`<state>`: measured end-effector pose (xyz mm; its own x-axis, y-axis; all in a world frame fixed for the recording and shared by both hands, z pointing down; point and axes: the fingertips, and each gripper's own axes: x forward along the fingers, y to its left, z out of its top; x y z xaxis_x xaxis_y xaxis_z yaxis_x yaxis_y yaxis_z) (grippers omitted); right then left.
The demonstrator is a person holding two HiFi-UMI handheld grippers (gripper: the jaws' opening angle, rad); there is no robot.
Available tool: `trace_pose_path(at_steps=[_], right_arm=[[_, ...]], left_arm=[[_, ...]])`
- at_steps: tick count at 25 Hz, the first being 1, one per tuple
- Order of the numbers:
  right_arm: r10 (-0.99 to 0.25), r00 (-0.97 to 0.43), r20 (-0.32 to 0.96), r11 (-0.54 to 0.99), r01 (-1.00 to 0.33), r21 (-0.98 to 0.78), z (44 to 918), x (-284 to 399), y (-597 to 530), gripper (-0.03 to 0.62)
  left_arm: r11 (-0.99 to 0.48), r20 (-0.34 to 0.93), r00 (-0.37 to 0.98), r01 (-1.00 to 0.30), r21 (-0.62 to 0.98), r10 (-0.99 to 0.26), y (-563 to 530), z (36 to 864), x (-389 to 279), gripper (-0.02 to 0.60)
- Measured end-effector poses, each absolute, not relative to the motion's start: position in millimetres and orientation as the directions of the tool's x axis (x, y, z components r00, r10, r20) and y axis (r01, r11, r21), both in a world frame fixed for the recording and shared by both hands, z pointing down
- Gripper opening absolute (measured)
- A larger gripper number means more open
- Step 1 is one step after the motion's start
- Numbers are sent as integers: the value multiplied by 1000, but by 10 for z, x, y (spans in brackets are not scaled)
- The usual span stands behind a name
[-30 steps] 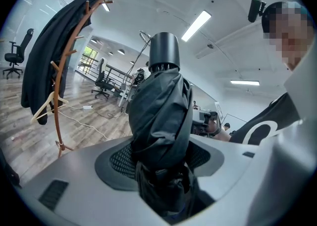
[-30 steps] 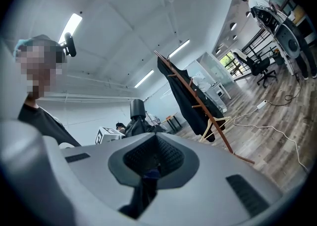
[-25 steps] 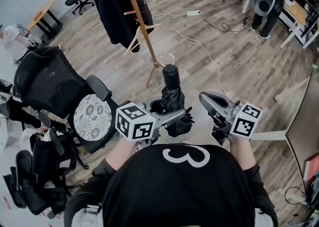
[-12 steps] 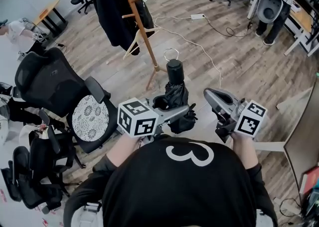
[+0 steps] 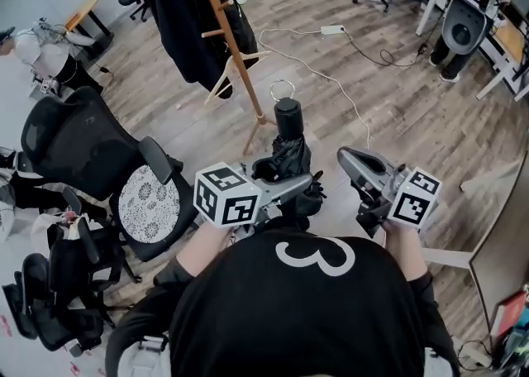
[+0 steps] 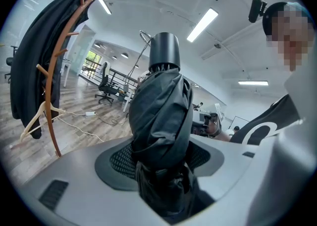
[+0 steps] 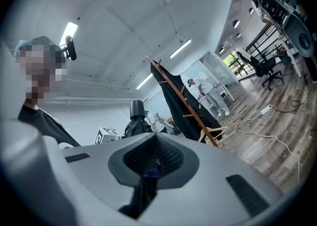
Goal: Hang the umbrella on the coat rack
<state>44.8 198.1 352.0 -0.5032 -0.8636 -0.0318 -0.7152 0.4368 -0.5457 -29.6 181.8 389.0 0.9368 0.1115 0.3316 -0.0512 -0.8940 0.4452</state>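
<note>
Starting with the head view: the left gripper (image 5: 279, 188) is held close in front of the person's chest, with the folded black umbrella (image 5: 289, 150) standing upright in it, handle end up. A thin wire loop (image 5: 283, 88) sits at the top of the handle. The right gripper (image 5: 349, 160) is raised beside it, apart from the umbrella. The wooden coat rack (image 5: 225, 32), with a dark coat (image 5: 178, 3) on it, stands ahead and to the left, well apart from both grippers. A black office chair (image 5: 74, 140) sits at the left.

Left gripper view: the jaws are clenched on the bundled canopy of the umbrella, which fills the gap between the pads. The coat rack shows at the left, across the floor.

Right gripper view: the jaws are pressed together with nothing between them.

Task status, as a judgement: pickup is complete. Remaining steps are the approach to the rack, placing the loop or handle over a peg, and release.
</note>
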Motion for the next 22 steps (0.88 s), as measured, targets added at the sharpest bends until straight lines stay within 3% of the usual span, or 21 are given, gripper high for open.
trace_pose_path(at_steps=[22], right_arm=[[-831,-556,38,439,-695,-569,3554,652,56,26]], left_arm=[[-864,332,942,-124,488,53,-102,3916,-85,273]])
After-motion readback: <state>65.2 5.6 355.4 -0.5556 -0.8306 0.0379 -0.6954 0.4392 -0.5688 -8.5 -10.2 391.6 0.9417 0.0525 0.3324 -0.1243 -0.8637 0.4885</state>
